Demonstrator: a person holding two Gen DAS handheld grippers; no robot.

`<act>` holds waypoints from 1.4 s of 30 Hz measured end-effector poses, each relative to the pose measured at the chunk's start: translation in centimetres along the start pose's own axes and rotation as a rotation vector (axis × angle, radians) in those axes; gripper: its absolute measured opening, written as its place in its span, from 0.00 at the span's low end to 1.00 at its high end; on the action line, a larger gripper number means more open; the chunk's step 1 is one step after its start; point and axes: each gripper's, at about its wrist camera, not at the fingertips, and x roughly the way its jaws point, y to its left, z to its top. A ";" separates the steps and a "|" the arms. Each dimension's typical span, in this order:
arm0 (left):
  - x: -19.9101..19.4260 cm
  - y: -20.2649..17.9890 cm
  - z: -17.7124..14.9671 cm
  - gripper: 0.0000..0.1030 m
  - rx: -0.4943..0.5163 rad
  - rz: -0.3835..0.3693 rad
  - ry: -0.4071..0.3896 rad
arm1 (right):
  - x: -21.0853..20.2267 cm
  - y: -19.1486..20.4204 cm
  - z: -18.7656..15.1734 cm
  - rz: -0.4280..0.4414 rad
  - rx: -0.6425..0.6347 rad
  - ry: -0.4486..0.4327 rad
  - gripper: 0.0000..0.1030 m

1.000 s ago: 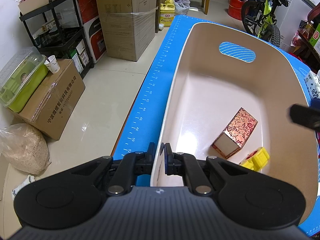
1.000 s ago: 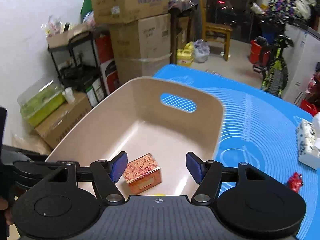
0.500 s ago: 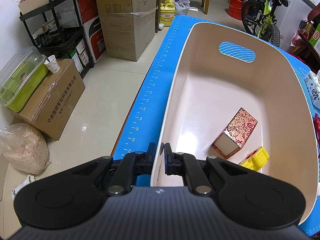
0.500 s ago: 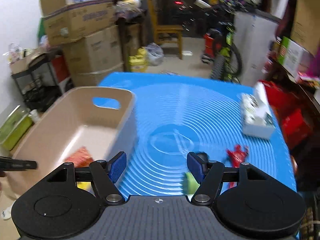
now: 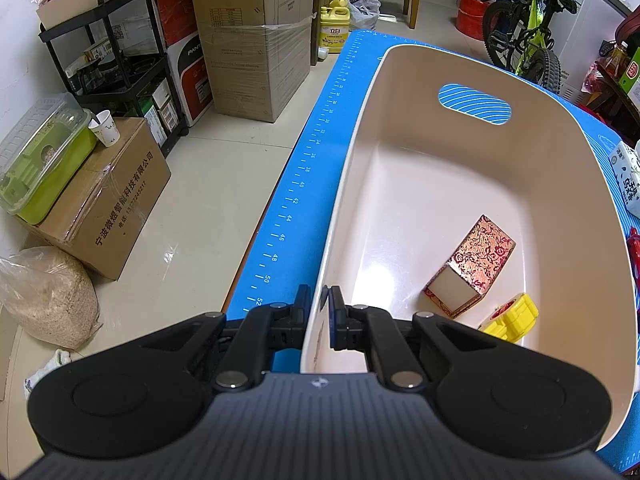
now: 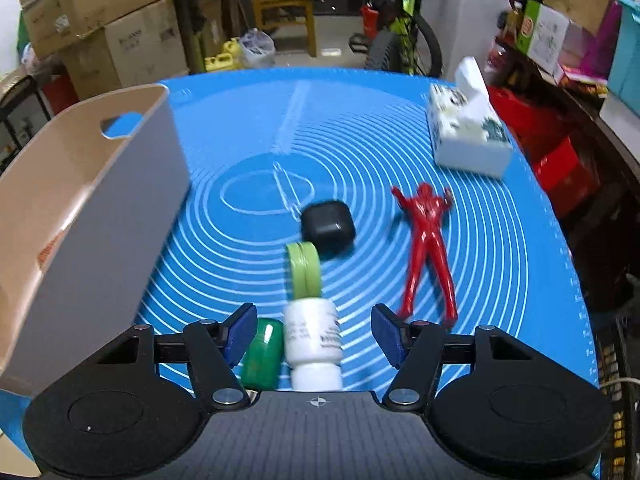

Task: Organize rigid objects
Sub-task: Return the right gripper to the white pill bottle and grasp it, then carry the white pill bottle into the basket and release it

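Note:
My left gripper [image 5: 319,312] is shut on the near rim of the beige bin [image 5: 460,184]. Inside the bin lie a red patterned box [image 5: 474,266] and a yellow tape roll [image 5: 512,318]. My right gripper [image 6: 314,332] is open and empty above the blue mat [image 6: 500,240], right of the bin [image 6: 92,200]. Between its jaws lies a white bottle [image 6: 314,344], with a green cylinder [image 6: 260,354] at its left. Beyond are a light green round object [image 6: 305,274], a black case [image 6: 328,228] and a red figurine [image 6: 426,246].
A white tissue box [image 6: 466,128] stands at the mat's far right. Off the table's left edge [image 5: 280,216] are cardboard boxes [image 5: 256,36], a black shelf [image 5: 108,68] and a green container [image 5: 40,160] on the floor. A bicycle [image 5: 532,24] stands behind.
My right gripper swung from over the bin to the right and now sits over the loose objects on the mat. My left gripper stayed on the bin's rim.

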 end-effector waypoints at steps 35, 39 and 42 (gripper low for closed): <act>0.0 0.0 0.0 0.11 0.002 0.003 -0.001 | -2.2 -0.9 0.8 -0.007 0.089 -0.141 0.41; 0.0 0.0 0.0 0.10 0.003 0.004 -0.001 | -4.4 0.2 2.5 0.020 0.085 -0.226 0.41; 0.0 0.0 0.0 0.10 0.003 0.003 -0.001 | -5.9 1.8 3.8 0.056 0.066 -0.287 0.41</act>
